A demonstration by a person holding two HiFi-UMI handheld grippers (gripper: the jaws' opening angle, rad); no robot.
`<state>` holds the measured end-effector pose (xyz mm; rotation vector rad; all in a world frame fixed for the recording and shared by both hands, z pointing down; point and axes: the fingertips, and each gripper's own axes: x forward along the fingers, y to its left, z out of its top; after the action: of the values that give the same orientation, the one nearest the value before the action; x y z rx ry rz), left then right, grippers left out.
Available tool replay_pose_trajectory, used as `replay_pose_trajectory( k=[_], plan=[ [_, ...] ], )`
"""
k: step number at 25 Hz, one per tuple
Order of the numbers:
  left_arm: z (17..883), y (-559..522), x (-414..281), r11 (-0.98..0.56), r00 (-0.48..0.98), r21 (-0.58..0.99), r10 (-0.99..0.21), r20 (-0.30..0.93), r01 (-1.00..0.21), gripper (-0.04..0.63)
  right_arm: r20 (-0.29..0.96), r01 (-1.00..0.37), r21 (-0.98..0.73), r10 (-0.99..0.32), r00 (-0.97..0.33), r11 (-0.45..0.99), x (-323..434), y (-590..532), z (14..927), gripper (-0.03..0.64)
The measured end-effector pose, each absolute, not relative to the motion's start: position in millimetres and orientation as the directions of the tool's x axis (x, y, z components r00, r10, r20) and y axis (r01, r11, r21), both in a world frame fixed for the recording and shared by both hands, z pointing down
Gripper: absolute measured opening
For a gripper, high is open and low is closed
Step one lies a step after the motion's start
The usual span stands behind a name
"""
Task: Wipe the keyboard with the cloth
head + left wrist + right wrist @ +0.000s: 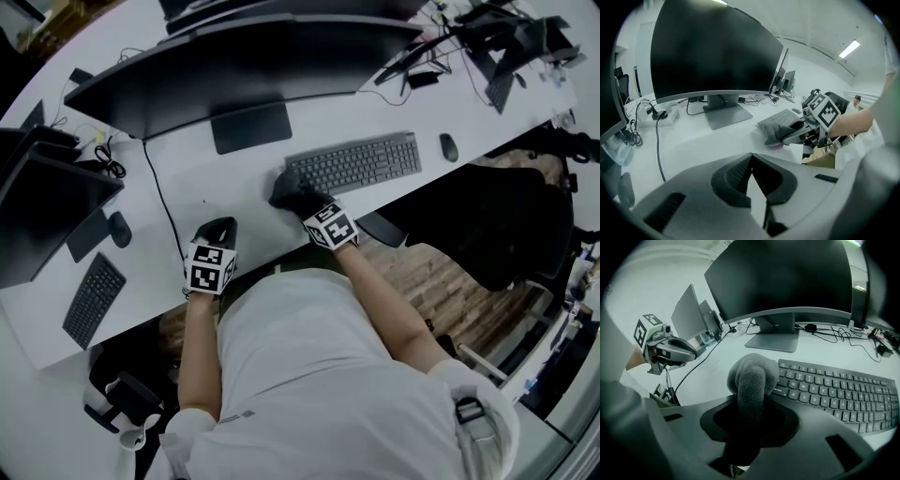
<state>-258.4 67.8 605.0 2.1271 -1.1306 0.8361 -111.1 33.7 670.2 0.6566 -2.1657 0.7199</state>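
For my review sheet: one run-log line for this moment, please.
right tool shut on cloth at keyboard left end | left tool shut, empty

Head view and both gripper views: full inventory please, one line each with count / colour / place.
keyboard: 1, grey, desk centre, in front of the curved monitor
cloth: 1, dark grey, bunched at the keyboard's left end
curved monitor: 1, black, behind the keyboard
mouse: 1, black, right of the keyboard
second keyboard: 1, black, far left of the desk
second mouse: 1, black, near the second keyboard
side monitor: 1, black, far left
cable: 1, black, across the desk left of the monitor stand
desk: 1, white
chair: 1, black, to the person's right
left gripper: jaws together, empty, over the desk
right gripper: shut on the cloth
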Motion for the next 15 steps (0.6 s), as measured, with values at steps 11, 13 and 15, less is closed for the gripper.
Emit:
replay_pose_trajectory(
  k=[11,13,15],
  plan=[
    [604,52,-217,-0.472,0.434,0.192,-0.482,0.761,-0.860,-0.002,0.768,-0.653,-0.309,-0.224,-0.601,0.691,-68,23,674,0.109],
    [604,49,-208,-0.478,0.435,0.191,-0.476,0.764,-0.857,-0.002,0.765,-0.658,-0.313,-0.229,-0.602,0.685,-61,20,675,0.109],
    [604,46,-200,-0.482,0.436,0.190,-0.471,0.767,-0.855,-0.002,0.764,-0.664,-0.314,-0.235,-0.601,0.679,-52,16,675,0.109]
  ],
)
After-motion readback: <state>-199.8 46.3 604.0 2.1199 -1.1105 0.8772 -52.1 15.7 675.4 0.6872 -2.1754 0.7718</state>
